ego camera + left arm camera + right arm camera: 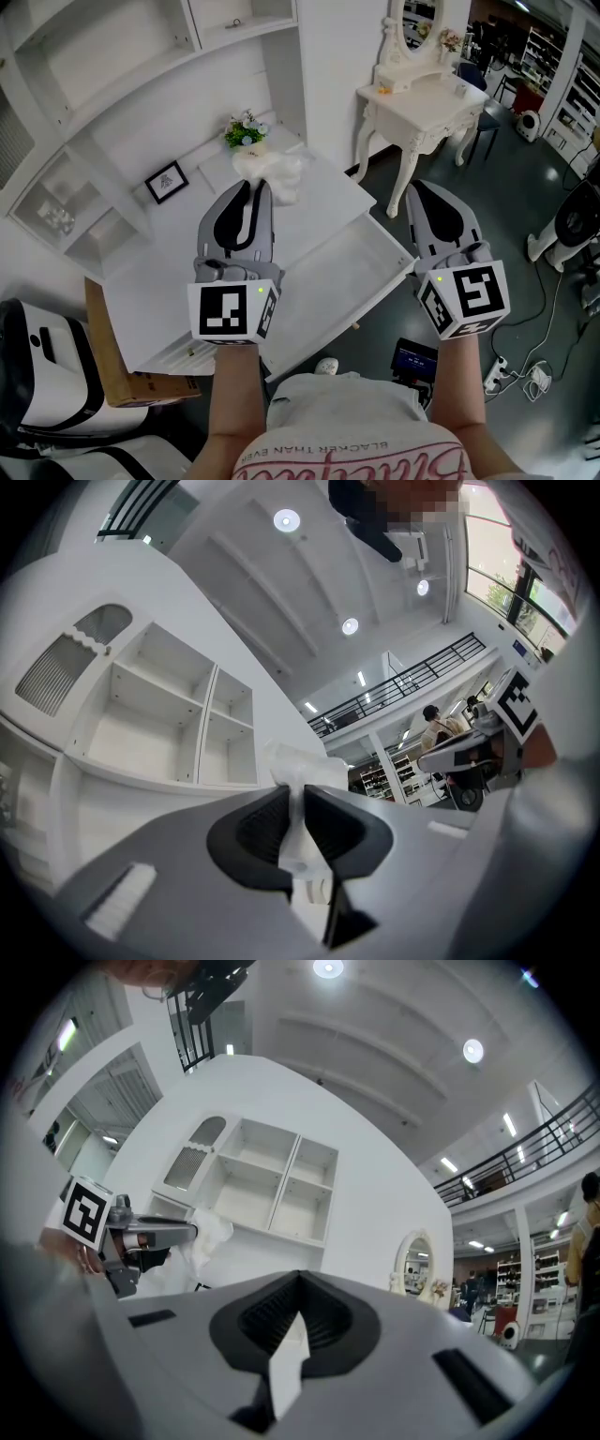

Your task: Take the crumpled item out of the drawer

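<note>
The crumpled white item point(275, 172) hangs above the white desk top point(159, 291), pinched at the tips of my left gripper point(254, 189). In the left gripper view the crumpled white item point(297, 803) is squeezed between the two dark pads of the left gripper point(296, 794). The white drawer point(330, 277) stands pulled out below and between my hands, and its visible floor is bare. My right gripper point(418, 193) hovers over the drawer's right end. In the right gripper view the jaws of the right gripper point(298, 1281) meet with nothing between them. That view also shows the left gripper point(142, 1235) with the crumpled item point(212, 1235).
A small framed picture point(166, 181) and a little flower pot point(246, 131) stand at the back of the desk, under white shelves point(103, 56). A white dressing table point(424, 105) stands to the right. A cardboard box point(117, 370) leans at the desk's left; cables and a power strip point(497, 371) lie on the floor.
</note>
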